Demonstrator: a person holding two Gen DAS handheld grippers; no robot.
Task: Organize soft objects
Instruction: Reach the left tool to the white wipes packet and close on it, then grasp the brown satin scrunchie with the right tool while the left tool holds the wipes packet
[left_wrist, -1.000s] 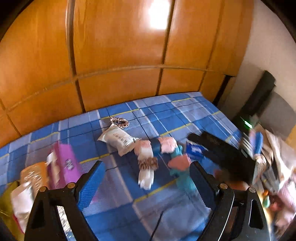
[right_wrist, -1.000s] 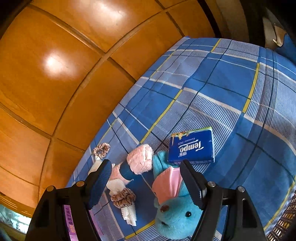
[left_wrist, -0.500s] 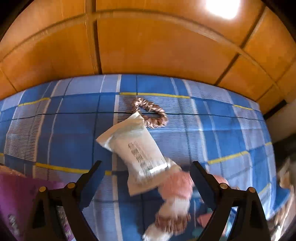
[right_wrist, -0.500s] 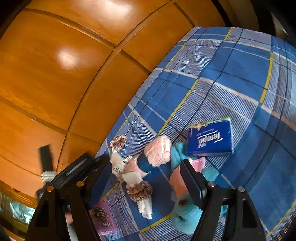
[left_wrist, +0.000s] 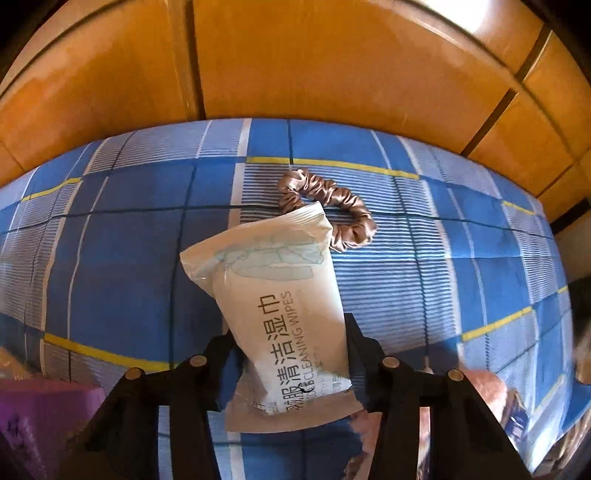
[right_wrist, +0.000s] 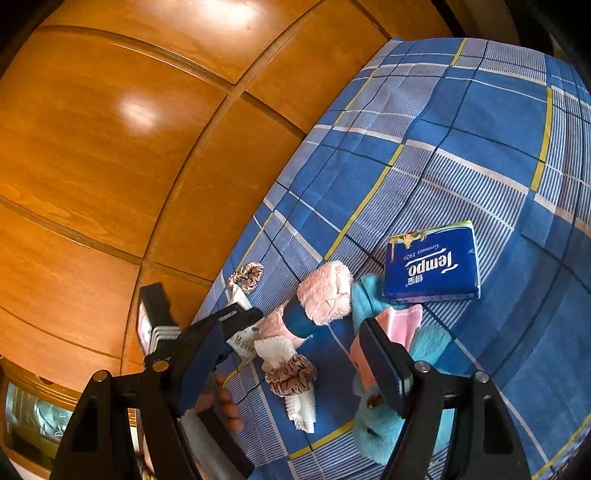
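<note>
We see a bed (left_wrist: 122, 258) w/ a blue plaid sheet, yellow and white lines, pushed against an orange-brown wood panel wall (left_wrist: 295, 62) w/ dark grooves and a bright glare spot. Landmark: the wipes pack (left_wrist: 280, 306), white, lying flat on the sheet. Our left gripper (left_wrist: 288, 354) has just been closing; its fingers (left_wrist: 221, 354) now sit against both sides of the pack's near end, gripping it. Touching the pack's far corner, toward the wall: a brown satin scrunchie (left_wrist: 332, 206). Near side of the pack, left: a purple packet (left_wrist: 40, 421), partly cut off. Right of the pack, in the right-wrist view: a pink fluffy sock roll (right_wrist: 325, 291), a white cloth w/ a second scrunchie (right_wrist: 291, 376) round it, a teal plush toy (right_wrist: 391, 424), then a blue Tempo tissue pack (right_wrist: 430, 264) farthest from the wipes. Our right gripper (right_wrist: 291, 354) hangs above the plush, fingers apart, nothing between them.
</note>
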